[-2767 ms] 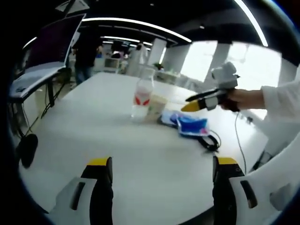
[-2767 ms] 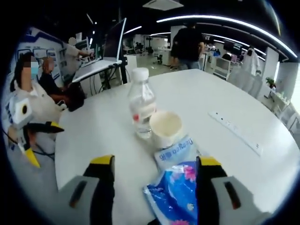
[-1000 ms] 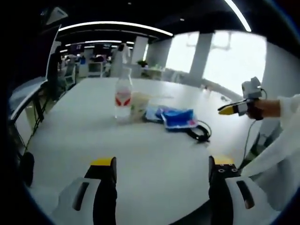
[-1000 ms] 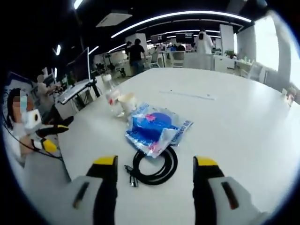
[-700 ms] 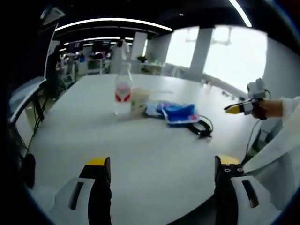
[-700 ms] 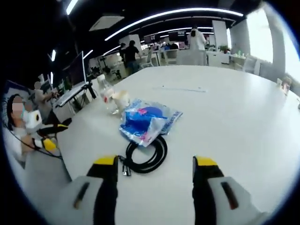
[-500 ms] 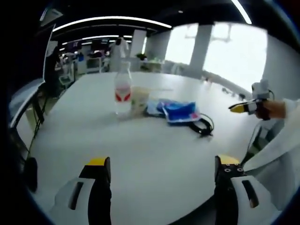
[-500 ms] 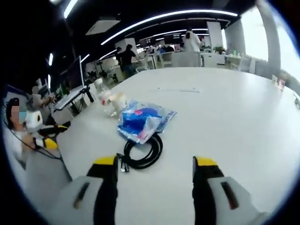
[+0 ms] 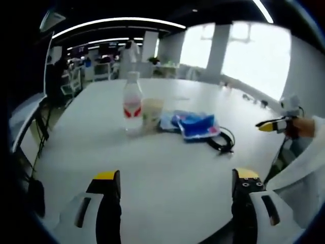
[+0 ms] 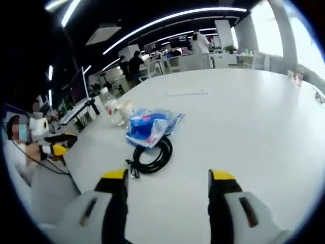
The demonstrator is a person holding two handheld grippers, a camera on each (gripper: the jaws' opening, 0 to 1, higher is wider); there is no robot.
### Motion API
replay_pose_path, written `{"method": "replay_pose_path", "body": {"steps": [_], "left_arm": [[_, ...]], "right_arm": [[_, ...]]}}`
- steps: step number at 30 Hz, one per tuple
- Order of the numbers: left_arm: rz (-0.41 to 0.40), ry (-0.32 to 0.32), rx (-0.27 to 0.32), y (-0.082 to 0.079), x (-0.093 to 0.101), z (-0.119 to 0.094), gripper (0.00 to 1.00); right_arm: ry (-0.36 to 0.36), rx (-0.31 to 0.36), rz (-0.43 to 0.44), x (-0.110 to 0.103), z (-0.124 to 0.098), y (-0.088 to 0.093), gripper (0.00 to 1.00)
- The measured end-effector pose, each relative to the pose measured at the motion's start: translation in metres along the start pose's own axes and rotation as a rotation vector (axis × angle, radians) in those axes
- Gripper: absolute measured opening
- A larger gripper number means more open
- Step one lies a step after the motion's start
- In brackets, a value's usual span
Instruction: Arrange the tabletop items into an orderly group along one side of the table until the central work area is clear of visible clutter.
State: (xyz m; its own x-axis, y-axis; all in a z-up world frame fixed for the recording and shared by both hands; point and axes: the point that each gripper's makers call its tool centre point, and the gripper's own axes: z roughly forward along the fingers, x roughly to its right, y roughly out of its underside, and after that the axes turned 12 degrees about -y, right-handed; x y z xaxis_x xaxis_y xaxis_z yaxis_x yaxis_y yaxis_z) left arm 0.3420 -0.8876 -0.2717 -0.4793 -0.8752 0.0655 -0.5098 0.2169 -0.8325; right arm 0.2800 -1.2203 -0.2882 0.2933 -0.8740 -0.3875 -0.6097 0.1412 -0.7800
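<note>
Four items sit grouped on your white tabletop (image 9: pixel 152 168). Going left to right in the left gripper view: a clear water bottle (image 9: pixel 132 103) with a red label stands upright, a pale paper cup (image 9: pixel 152 112) stands just beside it, then a blue-and-white plastic packet (image 9: pixel 193 123) lies flat, and a coiled black cable (image 9: pixel 222 142) rests at the packet's right edge. The row's long axis runs across this view, left to right. Your left hand-held gripper (image 9: pixel 172 178) hangs over bare tabletop near the edge, jaws spread wide, pinching nothing. Your right hand-held gripper (image 9: pixel 268 125) shows at far right, well apart from the cable, yellow tip pointing toward the row.

In the right gripper view the row runs away from you: cable (image 10: pixel 150 154) nearest, packet (image 10: pixel 150 125) behind it, cup (image 10: pixel 125 108) and bottle (image 10: pixel 108 103) beyond. A long white strip (image 10: pixel 186 93) lies farther back. Your right hand-held gripper (image 10: pixel 168 179) has its jaws spread, empty.
</note>
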Motion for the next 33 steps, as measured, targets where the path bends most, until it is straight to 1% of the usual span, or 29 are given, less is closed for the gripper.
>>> {"method": "replay_pose_path", "body": {"steps": [6, 11, 13, 18, 23, 25, 29, 33], "left_arm": [[-0.004, 0.003, -0.012, -0.001, 0.002, 0.009, 0.86], [-0.001, 0.017, -0.021, -0.005, 0.008, 0.019, 0.84], [0.002, 0.022, -0.026, -0.006, 0.011, 0.023, 0.83], [0.003, 0.047, -0.025, -0.015, 0.021, 0.036, 0.81], [-0.003, 0.075, -0.022, -0.023, 0.032, 0.049, 0.75], [-0.006, 0.078, -0.023, -0.025, 0.035, 0.054, 0.74], [0.004, 0.082, -0.052, -0.022, 0.040, 0.069, 0.71], [0.002, 0.080, -0.075, -0.022, 0.041, 0.083, 0.66]], "right_arm": [[0.007, 0.002, 0.009, 0.005, -0.002, -0.001, 0.61], [0.006, 0.008, 0.022, 0.007, -0.002, -0.004, 0.60], [0.001, 0.039, 0.064, 0.006, -0.001, -0.009, 0.59], [0.006, 0.051, 0.091, 0.006, 0.004, -0.012, 0.58], [0.002, 0.050, 0.105, 0.002, 0.009, -0.013, 0.55], [0.003, 0.054, 0.110, 0.002, 0.011, -0.014, 0.54], [-0.002, 0.048, 0.118, 0.001, 0.018, -0.014, 0.52], [-0.005, 0.049, 0.139, 0.001, 0.023, -0.012, 0.50]]}}
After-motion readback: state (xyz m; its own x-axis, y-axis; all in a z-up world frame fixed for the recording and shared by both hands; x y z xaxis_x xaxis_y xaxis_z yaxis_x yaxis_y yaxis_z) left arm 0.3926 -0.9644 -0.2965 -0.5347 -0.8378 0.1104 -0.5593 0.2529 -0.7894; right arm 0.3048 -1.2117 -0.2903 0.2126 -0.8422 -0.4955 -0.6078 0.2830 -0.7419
